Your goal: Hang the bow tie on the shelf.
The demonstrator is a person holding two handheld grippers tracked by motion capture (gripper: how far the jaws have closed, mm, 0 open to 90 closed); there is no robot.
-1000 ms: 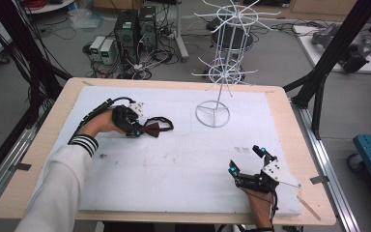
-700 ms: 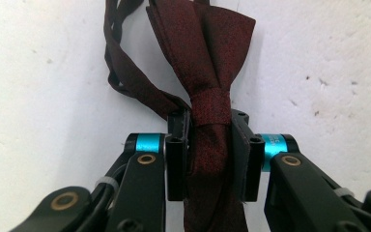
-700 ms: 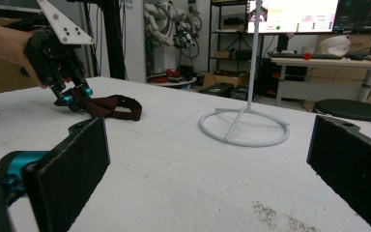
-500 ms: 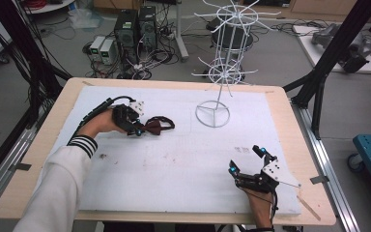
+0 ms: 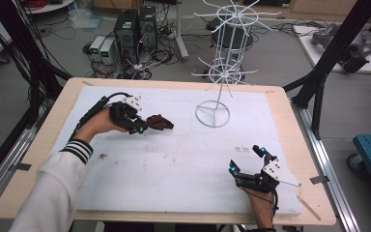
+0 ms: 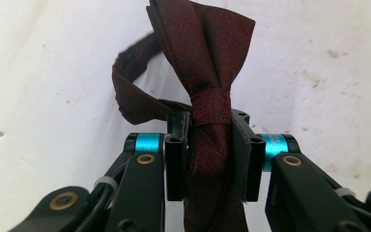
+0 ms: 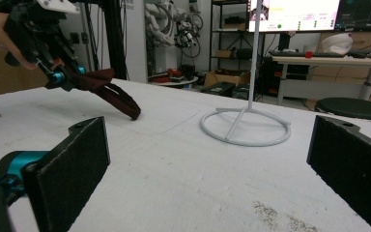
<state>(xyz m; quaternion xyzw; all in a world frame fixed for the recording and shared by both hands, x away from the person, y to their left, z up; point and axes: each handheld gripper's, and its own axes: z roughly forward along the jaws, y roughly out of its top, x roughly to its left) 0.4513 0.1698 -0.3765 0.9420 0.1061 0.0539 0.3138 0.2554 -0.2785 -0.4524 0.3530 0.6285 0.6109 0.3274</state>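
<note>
On the table: 1 dark red bow tie (image 5: 158,123), 1 white wire rack (image 5: 223,72), 2 grippers.

Left gripper (image 5: 142,124) clamping dark bow tie (image 5: 159,123), right gripper (image 5: 247,160) fingers spread

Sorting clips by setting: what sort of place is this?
Likely a robotics lab, not a home: desktop computers and tangled cables on the floor behind the table, plus wall monitors and robot arms in the background.

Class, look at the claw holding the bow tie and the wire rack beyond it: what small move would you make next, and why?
Probably carry the bow tie toward the white wire rack. The left claw is already clamped on its knot, the tie hangs just off the table, and the right claw rests open and idle.
</note>
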